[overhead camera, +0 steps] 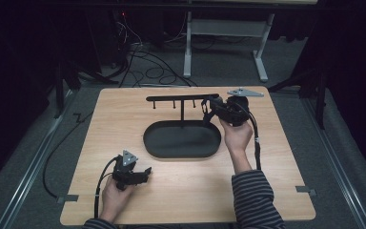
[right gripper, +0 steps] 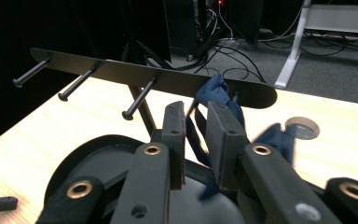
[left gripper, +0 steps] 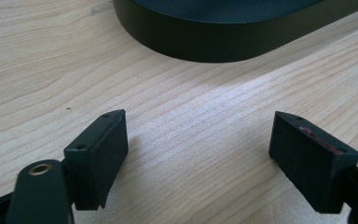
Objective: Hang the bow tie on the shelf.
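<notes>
A black rack (overhead camera: 181,98) with several pegs stands on a post rising from the black oval tray (overhead camera: 148,139). In the right gripper view a dark blue fabric loop (right gripper: 216,91) hangs at the rightmost peg of the rack (right gripper: 121,70), and its strands run down between the jaws. My right gripper (right gripper: 196,122) stands open, with a narrow gap around the strands and the pads not pressing them. It sits at the rack's right end (overhead camera: 208,109). My left gripper (overhead camera: 145,172) rests low near the table's front left, open and empty (left gripper: 198,140), facing the tray's wall (left gripper: 223,42).
The wooden table (overhead camera: 267,181) has bare room in front of and to the right of the tray. A round grey grommet (right gripper: 302,127) sits in the tabletop beyond the rack. Cables (overhead camera: 147,71) and a desk frame (overhead camera: 188,52) lie on the floor behind the table.
</notes>
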### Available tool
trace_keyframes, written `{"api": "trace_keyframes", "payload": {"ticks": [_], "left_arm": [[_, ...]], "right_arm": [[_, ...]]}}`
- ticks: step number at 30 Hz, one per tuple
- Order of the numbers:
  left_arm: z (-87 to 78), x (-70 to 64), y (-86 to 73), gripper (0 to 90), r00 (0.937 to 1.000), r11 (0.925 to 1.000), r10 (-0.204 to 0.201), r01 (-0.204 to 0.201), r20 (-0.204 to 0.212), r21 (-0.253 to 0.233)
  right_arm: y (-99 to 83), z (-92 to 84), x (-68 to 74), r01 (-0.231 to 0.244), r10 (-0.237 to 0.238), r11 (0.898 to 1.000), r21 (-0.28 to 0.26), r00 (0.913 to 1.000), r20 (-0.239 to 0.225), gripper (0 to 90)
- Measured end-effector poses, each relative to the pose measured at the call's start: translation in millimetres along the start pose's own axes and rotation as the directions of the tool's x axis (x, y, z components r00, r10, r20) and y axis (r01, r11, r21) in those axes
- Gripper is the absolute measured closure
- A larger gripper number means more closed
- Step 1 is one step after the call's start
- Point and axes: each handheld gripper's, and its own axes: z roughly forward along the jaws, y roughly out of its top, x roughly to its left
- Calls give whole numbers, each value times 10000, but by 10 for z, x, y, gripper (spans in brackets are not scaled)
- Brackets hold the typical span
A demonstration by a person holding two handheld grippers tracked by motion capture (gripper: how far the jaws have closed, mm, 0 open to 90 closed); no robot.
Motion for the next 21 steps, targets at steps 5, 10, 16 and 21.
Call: {"api": "trace_keyframes", "payload": {"ticks": [5,10,16,21], "left_arm": [[-1,0,0,200,10000,10000,8,-8,2,6],[-1,-1,0,200,10000,10000,7,-7,0,5],[-1,-1,0,200,10000,10000,6,-6,0,5],[-1,-1,0,200,10000,10000,7,-7,-1,4]], "right_arm": [[9,-63,-22,47,-47,9999,-91,10000,5,759],[-28,-145,-55,85,-82,9998,-199,9999,141,731],[-83,-207,-111,16,-11,9998,-197,9997,250,727],[-141,-240,-160,-107,112,9998,-180,9995,279,713]]}}
